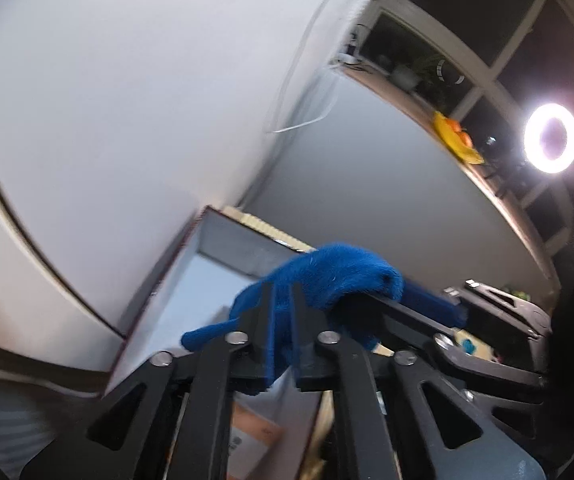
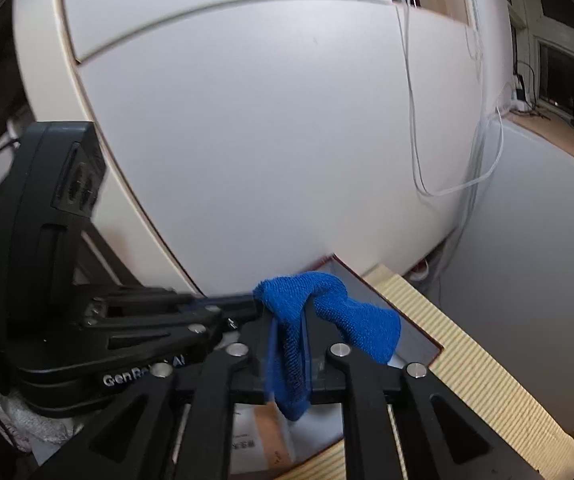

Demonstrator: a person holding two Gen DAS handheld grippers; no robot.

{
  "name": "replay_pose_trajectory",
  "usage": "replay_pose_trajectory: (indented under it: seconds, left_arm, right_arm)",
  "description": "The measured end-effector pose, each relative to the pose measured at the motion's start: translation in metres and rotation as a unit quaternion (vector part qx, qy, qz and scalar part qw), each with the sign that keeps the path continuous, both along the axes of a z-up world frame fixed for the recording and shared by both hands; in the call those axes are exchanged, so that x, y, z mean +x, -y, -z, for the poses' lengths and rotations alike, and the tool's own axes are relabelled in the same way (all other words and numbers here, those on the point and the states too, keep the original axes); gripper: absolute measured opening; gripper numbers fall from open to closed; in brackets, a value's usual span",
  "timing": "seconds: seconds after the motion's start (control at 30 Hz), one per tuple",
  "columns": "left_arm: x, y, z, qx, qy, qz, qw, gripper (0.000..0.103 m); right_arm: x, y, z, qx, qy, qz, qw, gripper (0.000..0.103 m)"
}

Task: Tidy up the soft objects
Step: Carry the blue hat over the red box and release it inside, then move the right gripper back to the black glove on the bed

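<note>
A blue terry cloth (image 1: 327, 276) is held in the air between both grippers. My left gripper (image 1: 281, 312) is shut on one end of it, with the cloth bunched over the fingers. My right gripper (image 2: 289, 340) is shut on the other end (image 2: 327, 312), and a flap hangs down between its fingers. The two grippers are close together; the right one shows at the right of the left wrist view (image 1: 487, 320), and the left one shows at the left of the right wrist view (image 2: 107, 320). Below the cloth is an open box (image 1: 223, 256) with pale inner walls (image 2: 391, 312).
White cabinet panels (image 2: 267, 120) rise right behind the box. A ribbed beige mat (image 2: 467, 368) lies under it. White cables (image 2: 447, 188) hang at the right. A ring light (image 1: 551, 138) and yellow toy (image 1: 453, 136) sit on the far sill. Cardboard (image 2: 271, 432) lies below.
</note>
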State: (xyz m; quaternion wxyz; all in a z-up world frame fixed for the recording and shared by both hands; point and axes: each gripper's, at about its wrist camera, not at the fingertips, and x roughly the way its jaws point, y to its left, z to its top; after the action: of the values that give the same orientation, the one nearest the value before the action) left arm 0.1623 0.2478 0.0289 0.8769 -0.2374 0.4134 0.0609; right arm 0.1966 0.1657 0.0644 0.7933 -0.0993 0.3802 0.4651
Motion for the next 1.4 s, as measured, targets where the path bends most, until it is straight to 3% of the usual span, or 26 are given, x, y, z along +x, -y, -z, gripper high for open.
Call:
replay_pose_trajectory:
  seconds: [0.07,0.1,0.13,0.43,0.83,0.93,1.2,1.4]
  left_arm:
    - [-0.004,-0.008,0.001,-0.004,-0.003,-0.013,0.9999,0.032]
    - [-0.006,-0.009,0.001,-0.001,-0.003,-0.016,0.9999,0.038]
    - [-0.008,-0.009,0.0,0.002,-0.002,-0.016,0.9999,0.044]
    - [-0.017,0.01,-0.006,0.012,0.012,0.008,0.9998,0.048]
    - [-0.044,0.062,-0.013,0.021,0.042,0.068,0.9966,0.052]
    - [-0.05,0.079,-0.014,0.017,0.05,0.083,0.9951,0.06]
    - [-0.074,0.141,0.01,-0.008,0.056,0.148,0.9874,0.06]
    - [-0.103,0.183,0.04,0.007,0.055,0.183,0.9816,0.06]
  right_arm:
    - [0.004,0.005,0.002,-0.003,0.007,0.011,1.0,0.047]
    - [0.005,0.01,0.001,0.0,0.013,0.017,1.0,0.064]
    - [0.006,0.014,0.0,0.003,0.019,0.023,1.0,0.069]
    - [0.007,0.062,-0.009,0.01,0.026,0.04,0.999,0.07]
    - [-0.009,0.182,-0.02,0.016,0.034,0.119,0.992,0.079]
    - [-0.015,0.215,-0.017,0.016,0.033,0.141,0.989,0.079]
    - [-0.031,0.311,0.002,0.024,0.012,0.204,0.979,0.079]
    - [-0.041,0.374,0.024,0.036,-0.02,0.251,0.967,0.079]
